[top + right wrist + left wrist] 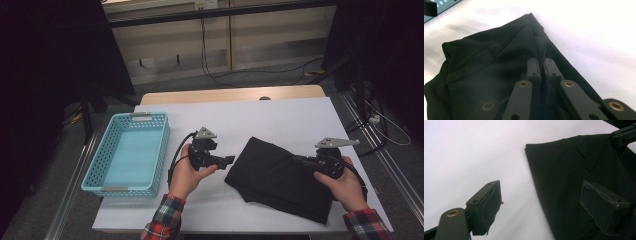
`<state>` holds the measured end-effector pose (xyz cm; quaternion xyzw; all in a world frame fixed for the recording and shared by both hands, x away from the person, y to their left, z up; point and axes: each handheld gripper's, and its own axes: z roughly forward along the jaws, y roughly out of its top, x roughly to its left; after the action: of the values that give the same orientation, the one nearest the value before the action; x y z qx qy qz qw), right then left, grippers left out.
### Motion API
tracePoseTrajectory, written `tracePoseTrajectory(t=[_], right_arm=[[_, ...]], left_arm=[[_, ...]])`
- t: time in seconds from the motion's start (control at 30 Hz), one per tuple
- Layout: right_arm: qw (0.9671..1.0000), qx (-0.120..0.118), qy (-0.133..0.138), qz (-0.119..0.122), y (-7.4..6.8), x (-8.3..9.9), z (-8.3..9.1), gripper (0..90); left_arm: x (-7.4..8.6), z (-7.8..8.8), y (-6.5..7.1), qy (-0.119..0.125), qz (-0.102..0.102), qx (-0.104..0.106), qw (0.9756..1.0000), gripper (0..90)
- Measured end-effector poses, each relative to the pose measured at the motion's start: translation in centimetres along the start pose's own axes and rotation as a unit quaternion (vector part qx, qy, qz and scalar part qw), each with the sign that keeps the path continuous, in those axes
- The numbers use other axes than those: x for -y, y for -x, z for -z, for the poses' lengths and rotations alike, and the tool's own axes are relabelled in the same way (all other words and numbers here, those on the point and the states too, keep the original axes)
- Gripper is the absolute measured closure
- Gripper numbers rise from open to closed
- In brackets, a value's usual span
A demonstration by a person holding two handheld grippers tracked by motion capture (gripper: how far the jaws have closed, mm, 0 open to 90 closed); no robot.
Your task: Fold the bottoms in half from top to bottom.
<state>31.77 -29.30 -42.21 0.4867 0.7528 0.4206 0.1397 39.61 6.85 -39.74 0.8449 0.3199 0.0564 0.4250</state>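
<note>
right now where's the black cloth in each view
High view: black cloth lies right of centre on the white table, beside the right claw.
Left gripper view: it covers the right half, behind the right-hand jaw.
Right gripper view: centre and left, a fold pinched between the jaws.
Shared landmark: the white table.

- black cloth, centre-right of the high view: matt woven fabric, soft, creased where pinched
- basket, left: light-blue plastic, perforated walls, slight sheen
- table cover: white, smooth, matt
- table edge, top: pale wood
- right gripper: matt black plastic jaws, brass-look rivets
- left gripper: matt black, rough-edged pads
- sleeves, bottom: plaid cloth
</note>
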Motion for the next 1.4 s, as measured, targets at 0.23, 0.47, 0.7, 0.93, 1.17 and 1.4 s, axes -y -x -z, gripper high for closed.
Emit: tracePoseTrajectory(t=[0.23,0.47,0.7,0.93,1.17,1.4], right_arm=[[1.0000,0.004,0.001,-0.001,0.2,0.2,0.4,85.7],[0.9999,0.009,0.005,0.011,0.2,0.2,0.8,85.7],[0.9997,0.016,0.005,0.018,0.2,0.3,1.3,85.7],[0.9996,0.021,0.006,0.021,0.5,0.8,1.8,85.7],[0.9994,0.025,0.007,0.022,0.5,0.9,2.3,85.7],[0.9994,0.027,0.007,0.019,0.8,1.1,2.7,85.7]], left_arm=[[0.1,0.2,-0.4,0.000,0.003,-0.001,1.0000,16.5],[0.1,0.3,-0.4,0.000,0.001,-0.002,1.0000,16.1],[0.1,0.3,-0.5,-0.002,0.003,-0.001,1.0000,15.9],[0.1,0.3,-0.6,-0.004,0.005,0.000,1.0000,15.3],[-0.1,0.3,-0.6,-0.001,0.004,0.000,1.0000,14.9],[-0.2,0.1,-0.5,-0.008,-0.002,0.004,1.0000,14.8]])
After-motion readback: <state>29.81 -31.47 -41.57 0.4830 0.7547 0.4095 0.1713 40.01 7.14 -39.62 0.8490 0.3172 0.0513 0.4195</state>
